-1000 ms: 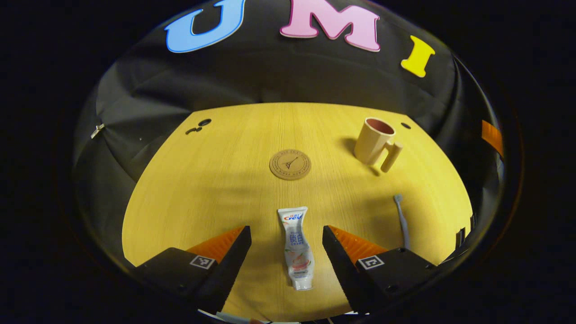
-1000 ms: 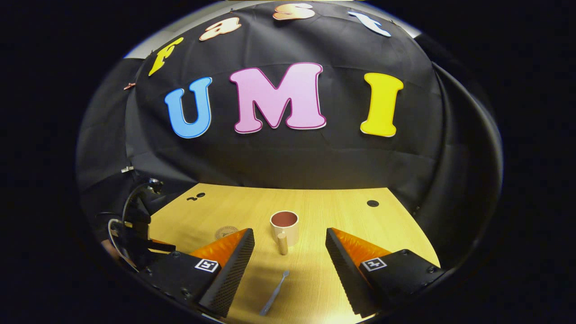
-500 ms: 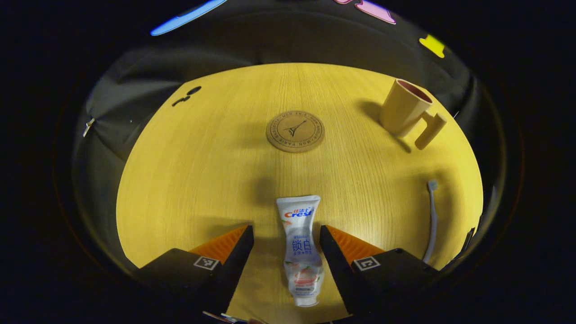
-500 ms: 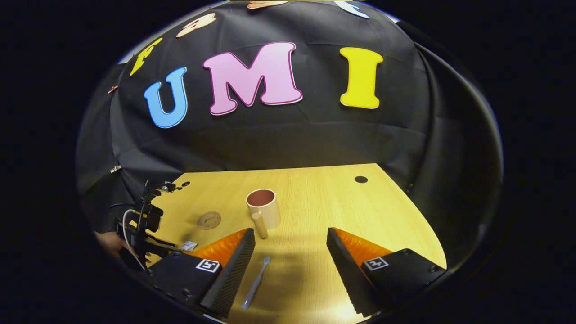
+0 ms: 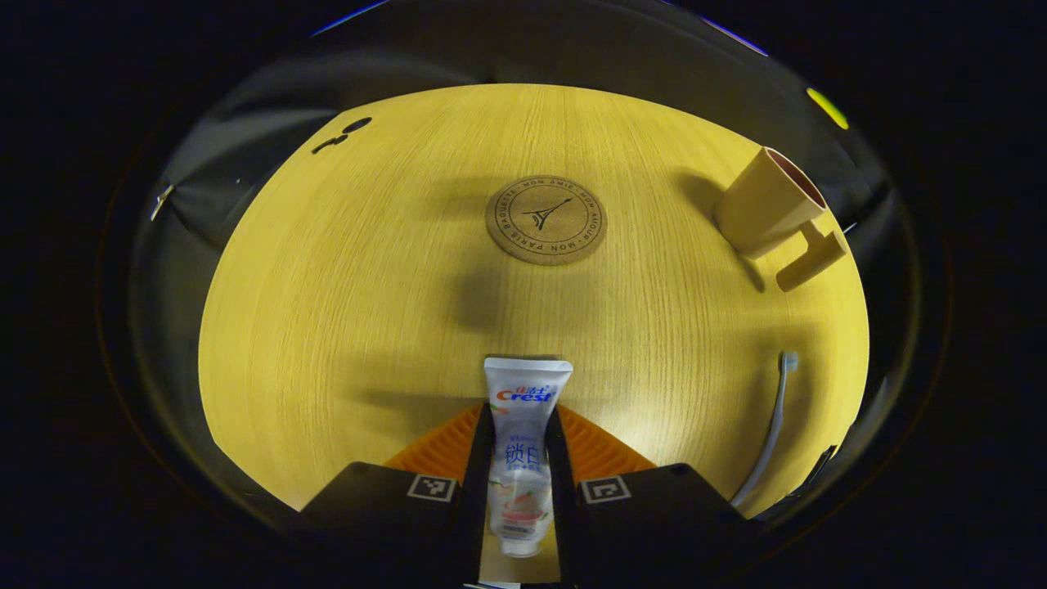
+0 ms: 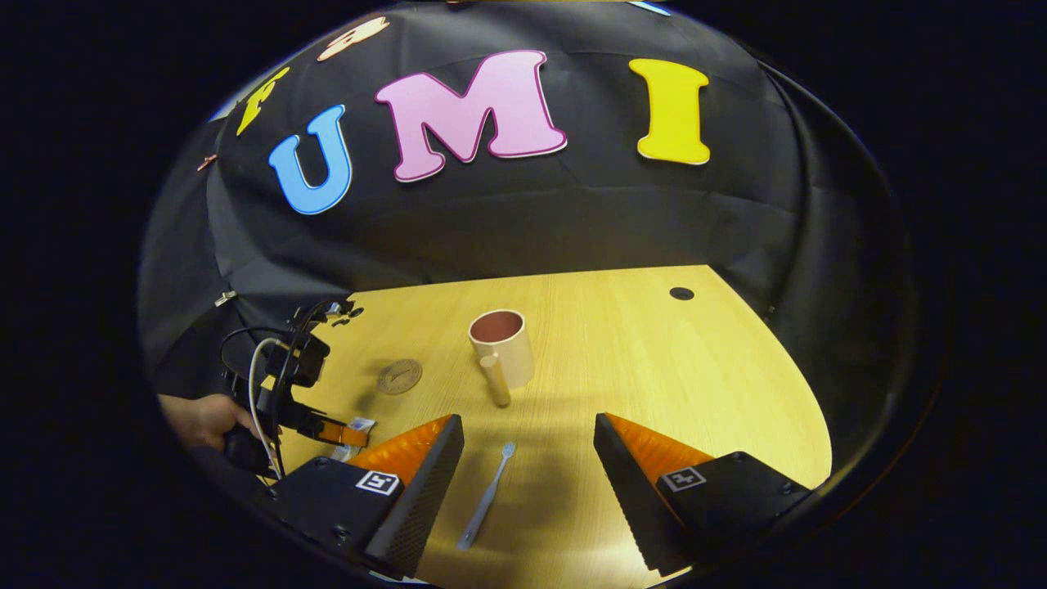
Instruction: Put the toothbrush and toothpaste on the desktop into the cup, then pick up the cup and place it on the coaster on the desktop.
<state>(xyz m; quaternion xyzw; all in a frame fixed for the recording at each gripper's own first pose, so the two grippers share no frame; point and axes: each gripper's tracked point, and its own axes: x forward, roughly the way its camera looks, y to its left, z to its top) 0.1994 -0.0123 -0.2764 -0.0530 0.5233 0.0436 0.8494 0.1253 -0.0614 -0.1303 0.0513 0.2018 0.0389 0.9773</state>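
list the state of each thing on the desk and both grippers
toothpaste: lying flat on the desk, clamped between the left gripper's fingers
toothbrush: lying flat on the desk, untouched
cup: upright, empty, off the coaster
coaster: flat on the desk, bare
left gripper: shut on the toothpaste
right gripper: open, above the toothbrush

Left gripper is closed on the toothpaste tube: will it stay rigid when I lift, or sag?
The toothpaste tube looks like soft plastic, so it will probably dent under the left gripper. Its flat crimped end juts beyond the fingers and may droop slightly. The glossy skin could slip.
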